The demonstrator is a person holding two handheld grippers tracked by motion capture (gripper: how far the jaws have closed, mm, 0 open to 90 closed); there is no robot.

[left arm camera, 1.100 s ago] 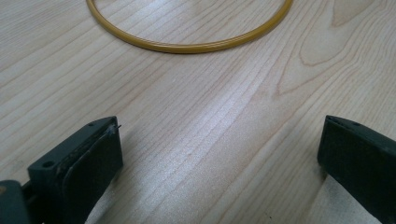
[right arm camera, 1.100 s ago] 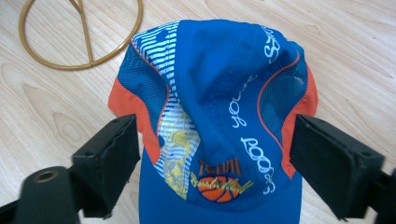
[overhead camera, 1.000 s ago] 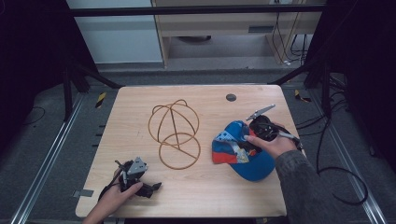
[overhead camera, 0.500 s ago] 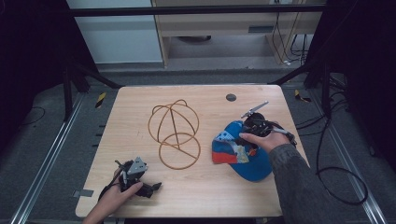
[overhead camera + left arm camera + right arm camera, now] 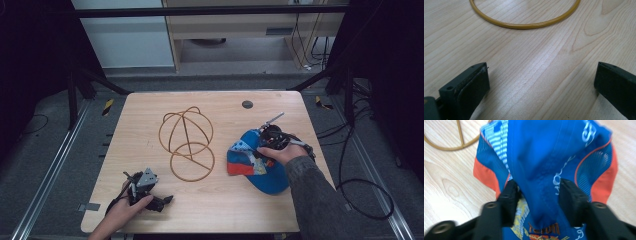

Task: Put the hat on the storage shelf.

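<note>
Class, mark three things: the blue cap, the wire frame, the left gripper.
blue cap (image 5: 541,162), right gripper view, on its blue crown panel.
wire frame (image 5: 189,175), high view, on its base ring.
left gripper (image 5: 169,199), high view, at its jaw tips.

The right gripper has slid down and inward over the cap. Its jaws now pinch a fold of the blue fabric, and the cap looks slightly bunched.
</note>
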